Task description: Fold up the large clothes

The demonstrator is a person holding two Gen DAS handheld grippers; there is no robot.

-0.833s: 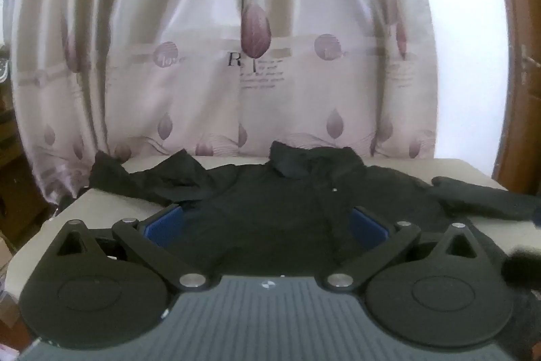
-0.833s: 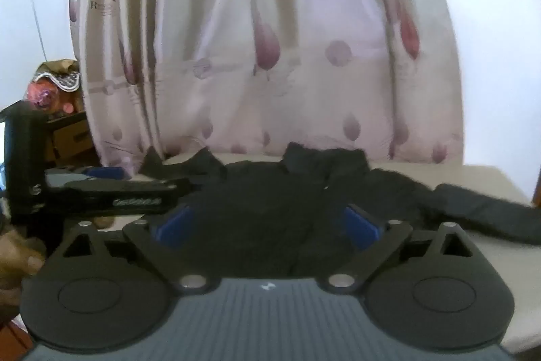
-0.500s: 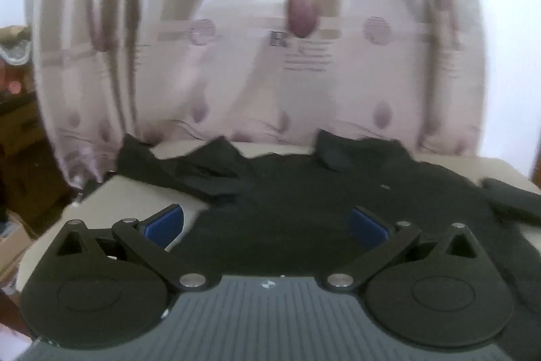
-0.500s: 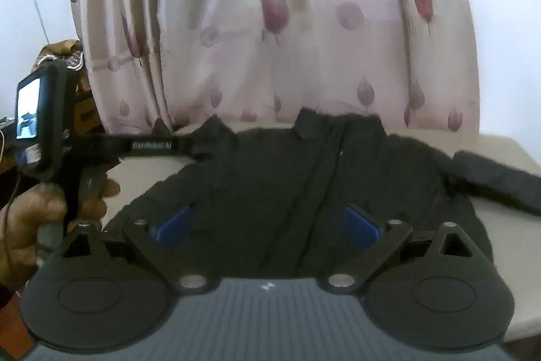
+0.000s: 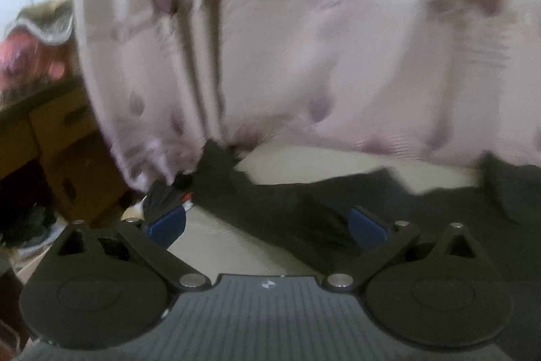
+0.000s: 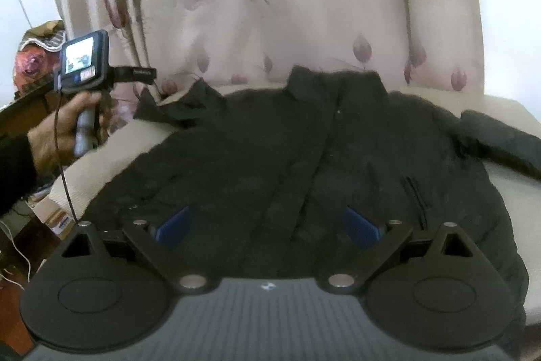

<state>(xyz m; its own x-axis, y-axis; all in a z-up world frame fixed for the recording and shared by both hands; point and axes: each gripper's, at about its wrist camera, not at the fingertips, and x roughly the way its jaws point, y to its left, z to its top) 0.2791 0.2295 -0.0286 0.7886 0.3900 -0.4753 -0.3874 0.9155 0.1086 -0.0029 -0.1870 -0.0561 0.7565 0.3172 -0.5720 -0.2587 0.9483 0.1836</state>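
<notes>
A black padded jacket lies face up and spread on a cream table, collar toward the curtain, one sleeve stretched right and the other sleeve crumpled at the far left. My right gripper hovers open above the jacket's front, nothing between its blue pads. In the left wrist view, my left gripper is open over the left sleeve, apart from it. From the right wrist view the left gripper's handle shows in a hand at the left.
A pale curtain with purple leaf prints hangs right behind the table. Brown cardboard boxes and clutter stand at the left of the table. A thin cable hangs from the left gripper's handle. The table's left edge lies under the left gripper.
The left gripper has swung left, from facing the jacket's middle to its left sleeve and the table's left edge. The right gripper has risen and tilted down over the jacket. Both stayed open.
</notes>
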